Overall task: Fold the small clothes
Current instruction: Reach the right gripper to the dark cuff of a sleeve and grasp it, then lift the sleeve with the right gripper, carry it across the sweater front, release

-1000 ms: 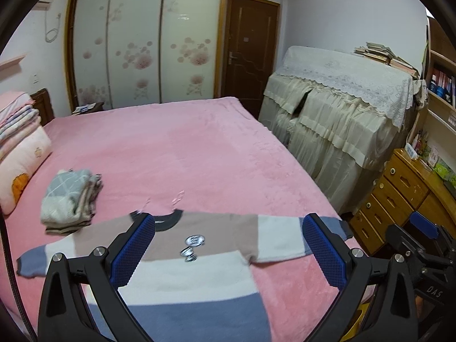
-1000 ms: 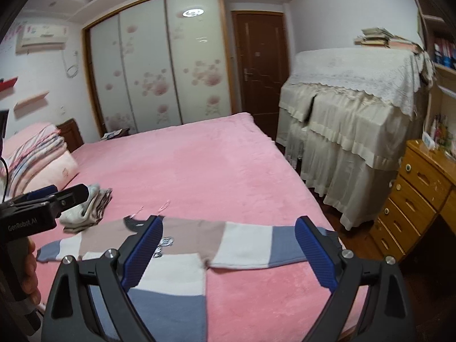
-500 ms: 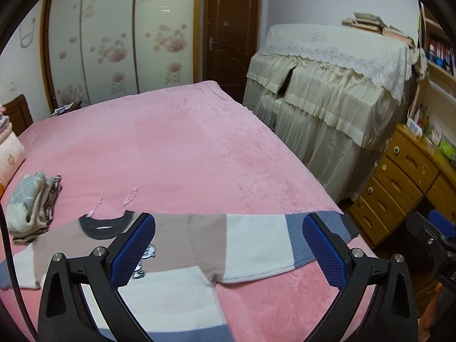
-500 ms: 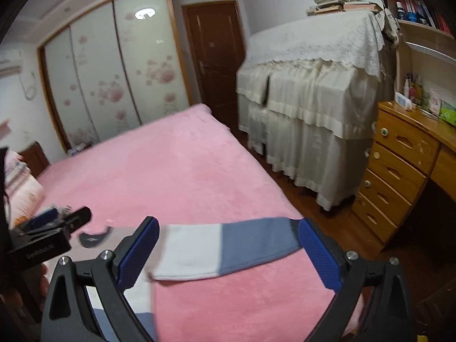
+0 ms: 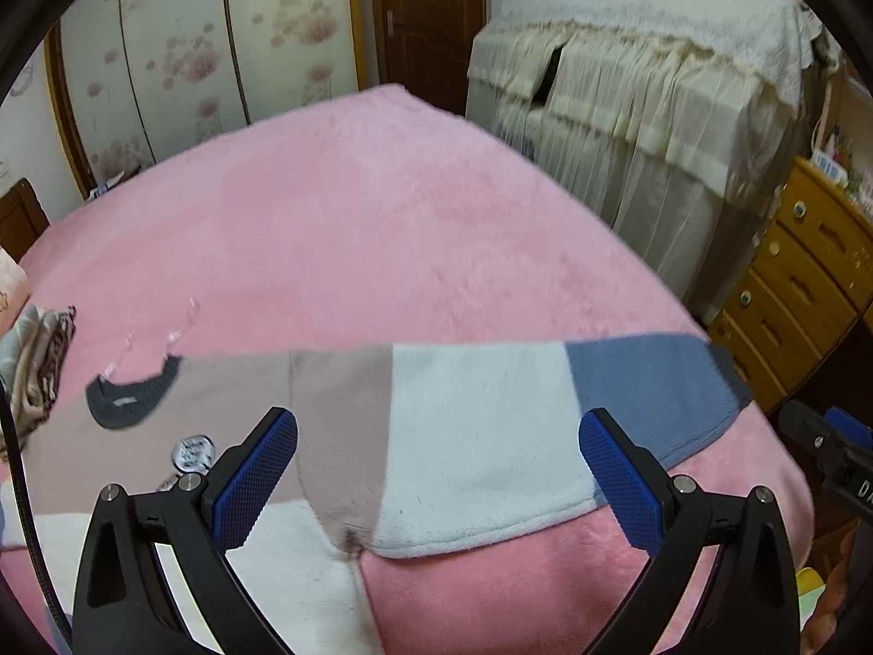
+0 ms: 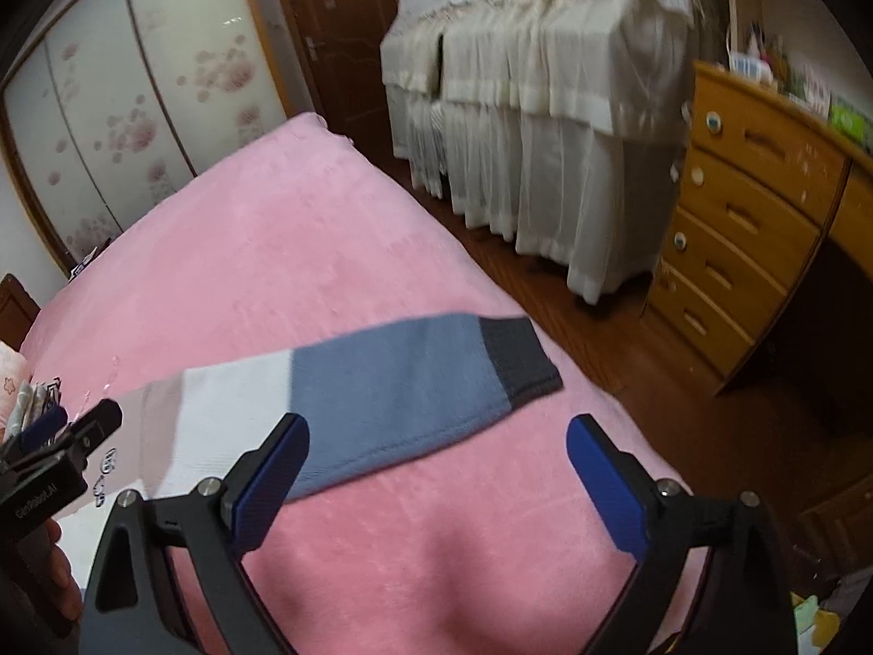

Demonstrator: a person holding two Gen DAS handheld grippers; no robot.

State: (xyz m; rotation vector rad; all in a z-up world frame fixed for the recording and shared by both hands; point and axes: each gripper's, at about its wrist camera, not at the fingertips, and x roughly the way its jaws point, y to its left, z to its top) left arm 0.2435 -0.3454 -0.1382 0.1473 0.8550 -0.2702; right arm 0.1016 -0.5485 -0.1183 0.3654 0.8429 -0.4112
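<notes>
Both jaws apart: left gripper (image 5: 439, 469) over sweater (image 5: 474, 436) sleeve, right gripper (image 6: 436, 469) near cuff (image 6: 518, 355).

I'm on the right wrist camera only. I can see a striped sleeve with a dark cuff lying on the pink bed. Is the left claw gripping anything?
Observer: No. The left claw is open and empty, pointed at the sleeve and its white band.
Operator: Where's the neckline?
Observer: The dark collar lies flat, left of that claw.
Operator: Is the sleeve folded in at the body?
Observer: No. The armpit shows, and the sleeve runs straight out from it.
</notes>
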